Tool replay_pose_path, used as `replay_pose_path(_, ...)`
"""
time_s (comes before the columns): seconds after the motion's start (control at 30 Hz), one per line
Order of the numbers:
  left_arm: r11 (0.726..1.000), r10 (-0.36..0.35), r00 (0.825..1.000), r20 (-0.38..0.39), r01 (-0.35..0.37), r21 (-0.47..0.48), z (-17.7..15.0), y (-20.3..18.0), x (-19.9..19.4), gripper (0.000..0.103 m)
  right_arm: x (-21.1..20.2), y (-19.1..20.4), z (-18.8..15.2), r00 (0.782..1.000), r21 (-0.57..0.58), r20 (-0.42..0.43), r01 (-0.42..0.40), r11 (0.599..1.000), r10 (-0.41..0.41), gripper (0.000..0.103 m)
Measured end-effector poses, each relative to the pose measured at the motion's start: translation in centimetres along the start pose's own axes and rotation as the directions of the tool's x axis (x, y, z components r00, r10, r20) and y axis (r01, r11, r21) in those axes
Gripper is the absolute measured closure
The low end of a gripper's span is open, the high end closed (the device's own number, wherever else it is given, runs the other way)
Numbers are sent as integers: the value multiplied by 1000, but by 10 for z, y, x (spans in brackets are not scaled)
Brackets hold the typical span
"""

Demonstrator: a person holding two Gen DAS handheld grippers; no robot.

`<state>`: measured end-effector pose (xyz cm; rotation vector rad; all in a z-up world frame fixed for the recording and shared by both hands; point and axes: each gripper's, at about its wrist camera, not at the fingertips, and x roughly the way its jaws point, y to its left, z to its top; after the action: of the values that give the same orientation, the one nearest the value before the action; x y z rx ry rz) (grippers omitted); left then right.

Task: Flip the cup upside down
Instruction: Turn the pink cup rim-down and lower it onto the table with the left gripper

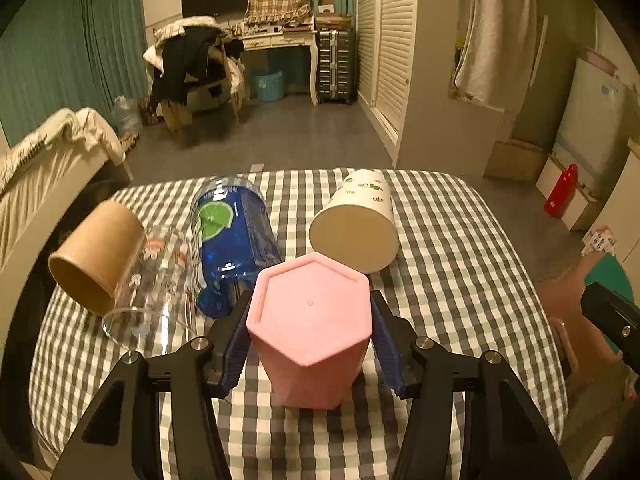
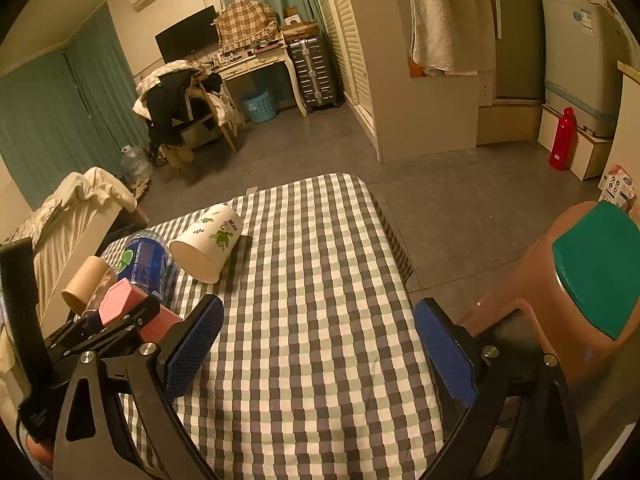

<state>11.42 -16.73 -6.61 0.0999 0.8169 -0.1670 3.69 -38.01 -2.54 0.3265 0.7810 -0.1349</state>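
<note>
A pink hexagonal cup (image 1: 310,328) stands upside down on the checkered tablecloth (image 1: 460,248), its flat base facing up. My left gripper (image 1: 310,344) has its blue pads on either side of the cup; the left pad touches it and a small gap shows at the right pad. The cup also shows in the right wrist view (image 2: 120,300), with the left gripper around it. My right gripper (image 2: 320,344) is open and empty above the tablecloth (image 2: 312,280), to the right of the cup.
Lying on their sides behind the pink cup: a brown paper cup (image 1: 96,252), a clear glass (image 1: 156,288), a blue-labelled bottle (image 1: 232,240) and a white leaf-print cup (image 1: 356,224). A brown stool with a green top (image 2: 580,280) stands right of the table.
</note>
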Motion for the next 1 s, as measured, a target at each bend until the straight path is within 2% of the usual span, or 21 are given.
replay_pose_path(0.27, 1000, -5, 999, 39, 5, -3, 12, -6, 10, 47, -1, 0, 1, 1000, -3, 2, -1, 1000, 1, 6)
replay_pose_path(0.7, 999, -2, 997, 81, -2, 53, 7, -11, 14, 46, 1, 6, 0, 1000, -22, -3, 8, 1000, -8, 6)
replay_pose_path(0.77, 998, -8, 997, 81, 2, 63, 7, -11, 14, 42, 1, 5, -1, 1000, -23, -1, 13, 1000, -13, 6)
replay_pose_path(0.83, 997, 8, 995, 96, -15, 72, 7, -13, 10, 19, 1, 4, -1, 1000, -21, -1, 18, 1000, -18, 6)
replay_pose_path(0.87, 997, 28, 992, 120, -37, 69, 7, -13, 7, 14, 1, 4, -1, 1000, -21, 0, 21, 1000, -21, 6)
replay_pose_path(0.93, 996, 46, 984, 175, -59, 69, 9, -13, -3, 11, 1, 4, 0, 1000, -25, 3, 22, 999, -22, 6)
replay_pose_path(1.0, 996, 44, 980, 192, -59, 72, 13, -12, -10, 11, -1, 6, 0, 1000, -34, 15, 25, 999, -24, 6)
